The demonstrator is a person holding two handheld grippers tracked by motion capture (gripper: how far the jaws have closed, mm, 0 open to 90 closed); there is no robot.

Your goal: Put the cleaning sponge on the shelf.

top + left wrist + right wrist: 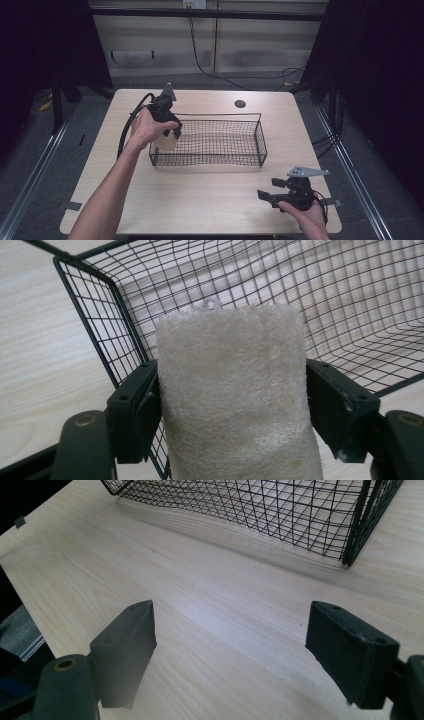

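Near edge, at five o'clock on the table [210, 200]: the right gripper [266, 196] sits low, jaws spread wide, nothing between them. Farther up, at ten o'clock, the left gripper [171, 131] clamps a pale loofah sponge [235, 395] over the wire basket's [215, 157] left end, long axis apparently pointing downward.

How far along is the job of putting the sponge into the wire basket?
Done: the left gripper has the fibrous sponge clamped. In hand: it hangs at the wire basket's left end. Left: lowering and releasing it. The right gripper is open over the table.
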